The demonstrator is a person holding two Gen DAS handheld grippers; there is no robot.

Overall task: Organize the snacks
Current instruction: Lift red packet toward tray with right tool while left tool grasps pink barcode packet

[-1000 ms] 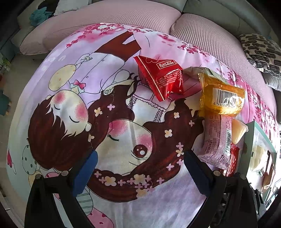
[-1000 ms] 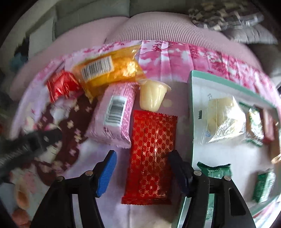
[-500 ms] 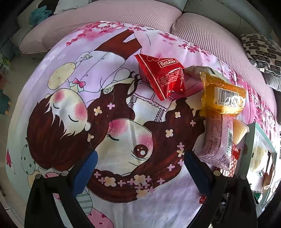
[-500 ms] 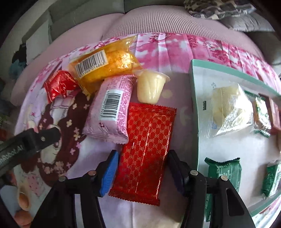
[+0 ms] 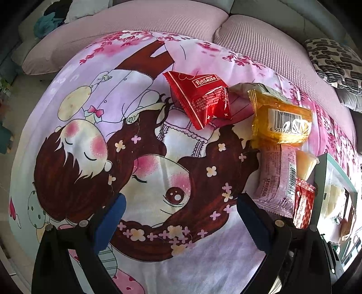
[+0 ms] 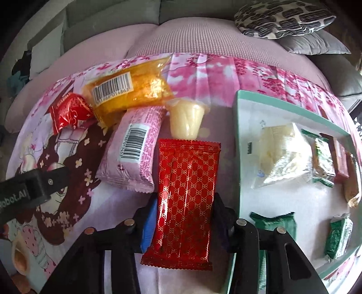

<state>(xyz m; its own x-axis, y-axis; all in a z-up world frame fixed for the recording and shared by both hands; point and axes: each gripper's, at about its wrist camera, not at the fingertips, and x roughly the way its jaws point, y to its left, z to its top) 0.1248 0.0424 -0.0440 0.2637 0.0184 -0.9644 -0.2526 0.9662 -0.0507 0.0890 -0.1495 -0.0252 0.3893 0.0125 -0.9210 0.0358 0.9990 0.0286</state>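
My right gripper (image 6: 184,217) is closed on both sides of a red patterned snack pack (image 6: 185,192) that lies on the cartoon-print cloth; it also shows in the left wrist view (image 5: 303,205). A green-rimmed white tray (image 6: 237,144) with several snacks stands just right of it. A pink pack (image 6: 133,149), a jelly cup (image 6: 186,118), a yellow pack (image 6: 129,92) and a red Kiss pack (image 5: 201,97) lie beyond. My left gripper (image 5: 178,217) is open and empty above the cloth.
A pink sofa cushion (image 5: 140,18) borders the cloth at the back. A patterned pillow (image 6: 280,15) lies at the back right. The left gripper's body (image 6: 29,190) shows at the left of the right wrist view.
My right gripper has moved forward over the red patterned pack and its jaws have closed against the pack's sides. The left gripper has barely moved.
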